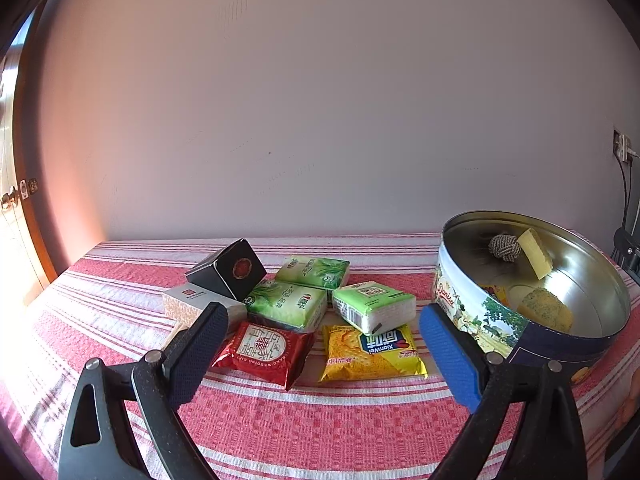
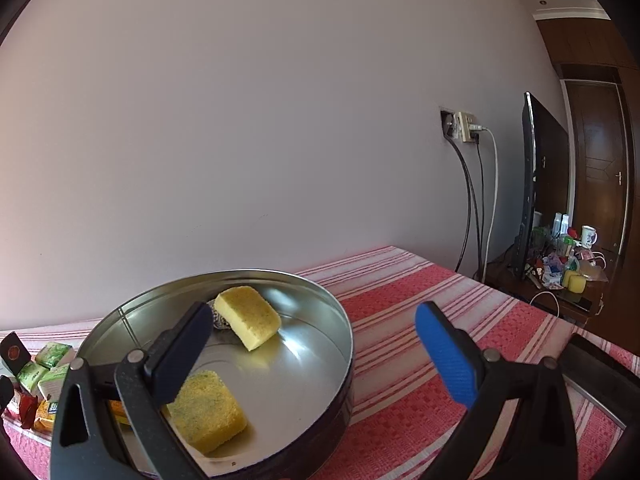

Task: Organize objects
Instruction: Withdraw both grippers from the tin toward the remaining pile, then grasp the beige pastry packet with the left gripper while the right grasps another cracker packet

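A round cookie tin (image 1: 472, 312) (image 2: 340, 344) stands on the right of the striped table. It holds two yellow sponges (image 2: 248, 322) (image 2: 206, 410) (image 1: 536, 258) (image 1: 546, 310) and a grey knotted rope ball (image 1: 505, 247). Left of the tin lies a cluster: a red packet (image 1: 262, 352), a yellow cracker packet (image 1: 372, 354), three green tissue packs (image 1: 288, 304) (image 1: 314, 272) (image 1: 374, 306), a black box (image 1: 228, 270) and a white box (image 1: 192, 302). My left gripper (image 1: 324, 360) is open, low before the packets. My right gripper (image 2: 316, 348) is open over the tin's near side, holding nothing.
A red and white striped cloth (image 1: 320, 420) covers the table, which ends at a white wall. A wall socket with cables (image 2: 466, 126) and a dark screen (image 2: 530, 184) are at the right. A cluttered side table (image 2: 560, 264) stands beyond the table's right edge.
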The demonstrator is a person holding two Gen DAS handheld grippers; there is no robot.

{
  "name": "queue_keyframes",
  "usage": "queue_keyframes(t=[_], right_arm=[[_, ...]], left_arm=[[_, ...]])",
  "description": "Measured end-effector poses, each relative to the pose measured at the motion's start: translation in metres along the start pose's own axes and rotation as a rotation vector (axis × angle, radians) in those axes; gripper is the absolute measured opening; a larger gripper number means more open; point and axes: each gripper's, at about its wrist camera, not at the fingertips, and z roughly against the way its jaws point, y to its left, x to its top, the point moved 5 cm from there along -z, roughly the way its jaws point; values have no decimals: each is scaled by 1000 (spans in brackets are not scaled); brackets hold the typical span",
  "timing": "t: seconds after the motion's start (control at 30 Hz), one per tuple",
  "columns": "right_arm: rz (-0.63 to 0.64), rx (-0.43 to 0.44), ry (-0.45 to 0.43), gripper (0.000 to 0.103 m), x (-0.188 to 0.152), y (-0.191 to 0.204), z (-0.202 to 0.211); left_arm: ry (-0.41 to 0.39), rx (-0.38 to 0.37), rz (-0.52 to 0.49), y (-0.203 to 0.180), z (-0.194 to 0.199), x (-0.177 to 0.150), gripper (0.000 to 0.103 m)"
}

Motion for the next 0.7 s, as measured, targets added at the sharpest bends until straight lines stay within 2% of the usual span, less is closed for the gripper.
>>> queue_keyframes(t=[0.13, 0.33, 0.57, 0.7], right_arm=[[18, 32, 13, 103, -5, 16, 10], [55, 124, 51, 101, -20, 57, 29], [124, 299, 131, 90, -44, 131, 53], [183, 357, 189, 87, -58, 172, 63]], left_arm=[[20, 28, 25, 23, -4, -3, 98], [70, 63, 67, 63, -12, -8, 98], [144, 108, 95, 111, -21, -16, 98], [212, 107, 109, 132, -29, -24, 98]])
